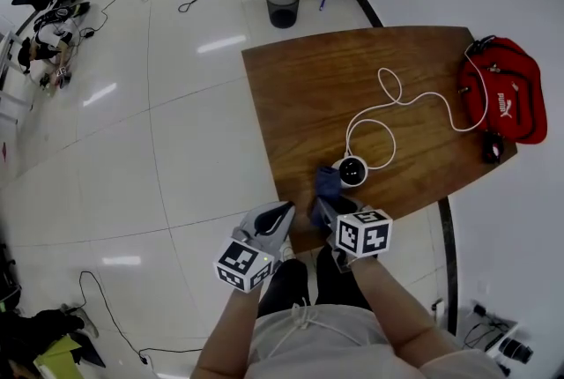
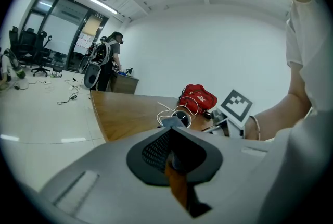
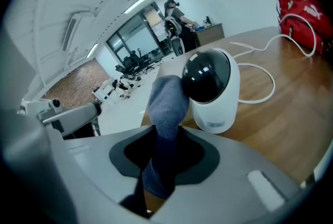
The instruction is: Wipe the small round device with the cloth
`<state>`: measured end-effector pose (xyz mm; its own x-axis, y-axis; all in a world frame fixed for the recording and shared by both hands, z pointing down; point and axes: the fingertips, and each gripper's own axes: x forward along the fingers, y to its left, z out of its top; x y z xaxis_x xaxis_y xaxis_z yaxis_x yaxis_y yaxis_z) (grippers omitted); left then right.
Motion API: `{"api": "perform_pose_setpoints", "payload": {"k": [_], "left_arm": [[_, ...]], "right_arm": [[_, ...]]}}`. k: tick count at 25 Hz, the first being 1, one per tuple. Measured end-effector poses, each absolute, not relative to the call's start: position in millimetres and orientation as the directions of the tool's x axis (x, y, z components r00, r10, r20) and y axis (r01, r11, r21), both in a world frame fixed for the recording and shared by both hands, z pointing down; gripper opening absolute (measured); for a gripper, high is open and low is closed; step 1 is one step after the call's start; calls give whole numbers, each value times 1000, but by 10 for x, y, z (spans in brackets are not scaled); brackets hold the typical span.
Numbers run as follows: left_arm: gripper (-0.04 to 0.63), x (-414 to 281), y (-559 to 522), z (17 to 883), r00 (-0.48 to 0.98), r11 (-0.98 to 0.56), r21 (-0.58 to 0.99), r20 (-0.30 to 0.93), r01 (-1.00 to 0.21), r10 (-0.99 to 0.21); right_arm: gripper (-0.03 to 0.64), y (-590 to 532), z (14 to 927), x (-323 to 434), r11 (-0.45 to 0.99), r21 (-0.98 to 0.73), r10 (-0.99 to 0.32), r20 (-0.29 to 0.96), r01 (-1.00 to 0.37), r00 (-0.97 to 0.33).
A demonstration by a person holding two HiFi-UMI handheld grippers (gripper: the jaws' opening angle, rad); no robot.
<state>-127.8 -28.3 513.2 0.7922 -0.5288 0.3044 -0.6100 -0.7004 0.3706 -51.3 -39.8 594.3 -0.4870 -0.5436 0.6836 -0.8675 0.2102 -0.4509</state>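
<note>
The small round device [image 1: 353,171], white with a black dome [image 3: 210,87], stands near the wooden table's front edge, with its white cable [image 1: 388,95] trailing back. My right gripper [image 1: 324,208] [image 3: 164,160] is shut on a blue-grey cloth [image 1: 328,183]. The cloth [image 3: 166,106] stands up from the jaws and its top touches the device's left side. My left gripper [image 1: 280,211] [image 2: 171,152] is shut and holds nothing; it hangs off the table's front left, beside the right one. In the left gripper view the device [image 2: 182,116] and the cloth [image 2: 169,122] show past the jaws.
A red bag [image 1: 502,91] [image 3: 304,7] lies at the table's [image 1: 308,78] right end, with a small dark object [image 1: 491,146] by it. A black bin [image 1: 283,5] stands on the floor beyond. A person [image 2: 109,61] stands far off, and cables lie across the white floor.
</note>
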Motion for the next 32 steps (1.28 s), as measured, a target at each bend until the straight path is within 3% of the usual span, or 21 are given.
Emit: {"api": "perform_pose_setpoints", "payload": {"k": [6,12,16,27,32], "left_arm": [[6,-1182,-369,5014,786,-698,360,288,-618,-547],[6,-1039,-414,4931,786,-702,354,285,-618,-549],[6,-993,-418,4976,777,-690,358,309,-629,-548],[6,-720,-511,5050,771,-678,368,333,-637,-543],[6,-614,-504,5031,777,-682,372,325,-630,-540]], "right_arm": [[107,-731,5098,-623,495,-230,-613,590,-838,-525],[107,-1287,5058,-438,563,-199,-536,651,-802,-538],[108,-1388,5161,-291,565,-224,-503,670,-795,-546],[109,-1537,5163,432,406,-323,-608,602,-855,-517],[109,-1456,5027,520,418,-318,-618,587,-851,-523]]}}
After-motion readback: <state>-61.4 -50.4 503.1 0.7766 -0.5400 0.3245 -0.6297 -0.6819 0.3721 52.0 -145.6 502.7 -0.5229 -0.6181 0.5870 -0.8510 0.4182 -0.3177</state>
